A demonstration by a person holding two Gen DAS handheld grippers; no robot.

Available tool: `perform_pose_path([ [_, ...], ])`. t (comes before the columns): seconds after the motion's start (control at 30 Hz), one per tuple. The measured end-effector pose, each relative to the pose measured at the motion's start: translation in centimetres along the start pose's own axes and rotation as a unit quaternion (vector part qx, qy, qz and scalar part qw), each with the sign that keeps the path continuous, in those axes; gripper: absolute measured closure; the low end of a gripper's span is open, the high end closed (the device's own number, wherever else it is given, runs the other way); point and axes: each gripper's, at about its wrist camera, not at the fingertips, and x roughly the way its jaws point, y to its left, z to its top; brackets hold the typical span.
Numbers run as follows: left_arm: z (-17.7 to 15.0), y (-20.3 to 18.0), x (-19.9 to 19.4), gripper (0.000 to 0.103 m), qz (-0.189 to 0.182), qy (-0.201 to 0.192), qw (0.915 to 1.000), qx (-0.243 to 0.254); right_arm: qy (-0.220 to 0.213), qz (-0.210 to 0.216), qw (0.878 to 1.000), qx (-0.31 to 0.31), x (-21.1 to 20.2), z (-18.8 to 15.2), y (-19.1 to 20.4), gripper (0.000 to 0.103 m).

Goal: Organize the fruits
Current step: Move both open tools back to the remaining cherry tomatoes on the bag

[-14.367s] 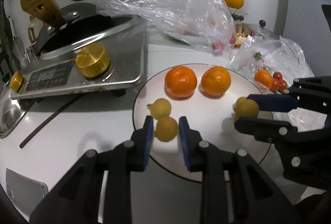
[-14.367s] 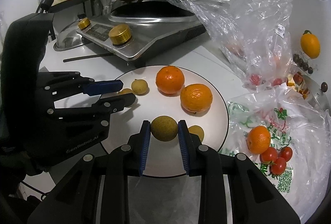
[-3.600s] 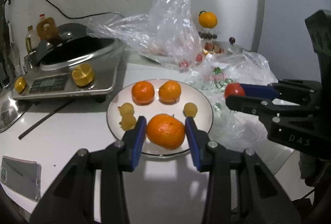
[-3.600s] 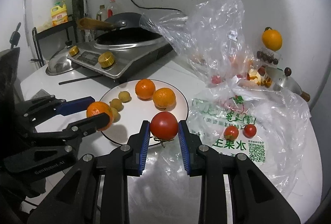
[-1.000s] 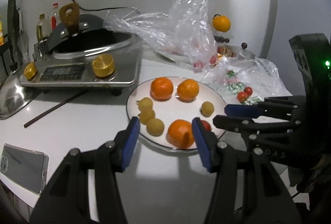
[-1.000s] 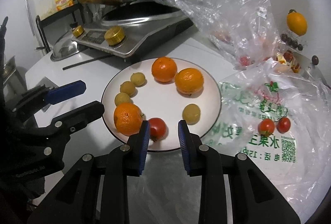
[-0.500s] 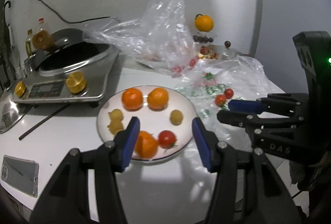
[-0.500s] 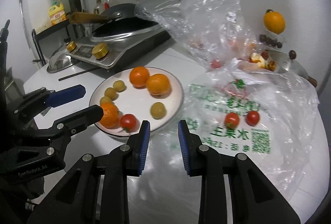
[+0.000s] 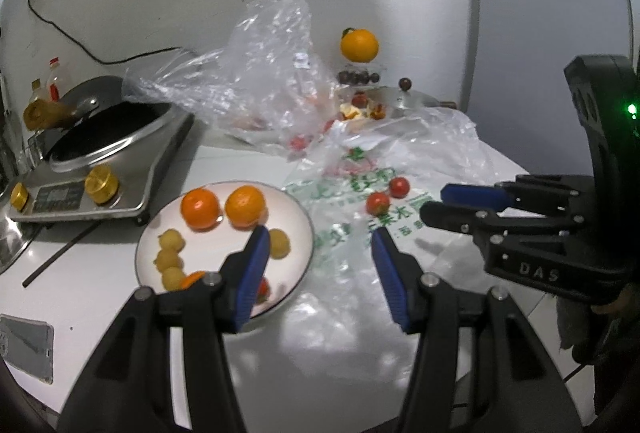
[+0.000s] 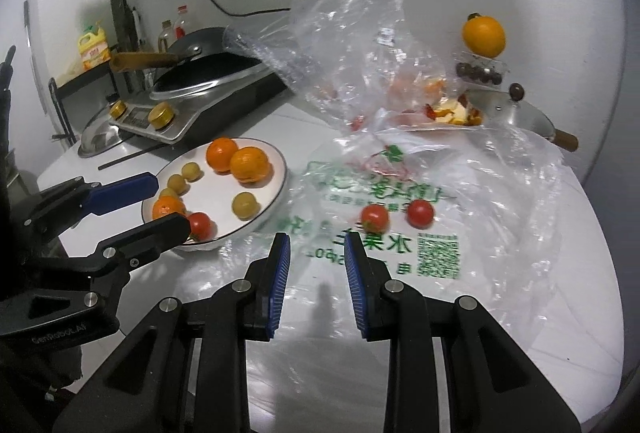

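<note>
A white plate (image 10: pixel 276 189) holds three oranges, several small yellow fruits and one red tomato (image 10: pixel 200 225). Two more tomatoes (image 10: pixel 375 217) (image 10: pixel 420 212) lie on a flat printed plastic bag (image 10: pixel 400 245) to the plate's right. They also show in the left wrist view (image 9: pixel 378 203) (image 9: pixel 399 187). My left gripper (image 9: pixel 316 265) is open and empty, above the plate's right edge (image 9: pixel 308 233). My right gripper (image 10: pixel 316 265) is open and empty, just in front of the two tomatoes.
An induction cooker with a black wok (image 10: pixel 208 81) stands behind the plate. A crumpled clear bag (image 10: pixel 340 45) and a pan lid with scraps (image 10: pixel 500 109) lie at the back. An orange (image 10: pixel 483 35) sits on a small box. A phone (image 9: pixel 24 345) lies at the table's left front.
Both grippers have swung right, away from the plate and toward the two tomatoes on the bag. The fruit on the plate has not moved.
</note>
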Motion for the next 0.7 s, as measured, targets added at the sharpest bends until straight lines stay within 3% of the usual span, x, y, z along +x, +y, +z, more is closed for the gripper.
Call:
perform_pose_path([
  [0.37, 0.8, -2.9, 1.5, 0.049, 0.009, -0.019, 0.9995, 0.025, -0.014, -0.011, 1.0, 0.005, -0.7, 0.3, -3.0, 0.073],
  [0.7, 1.2, -3.7, 4.0, 0.049, -0.007, 0.002, 0.9998, 0.018, -0.003, -0.008, 1.0, 0.012, 1.6, 0.7, -5.3, 0.072],
])
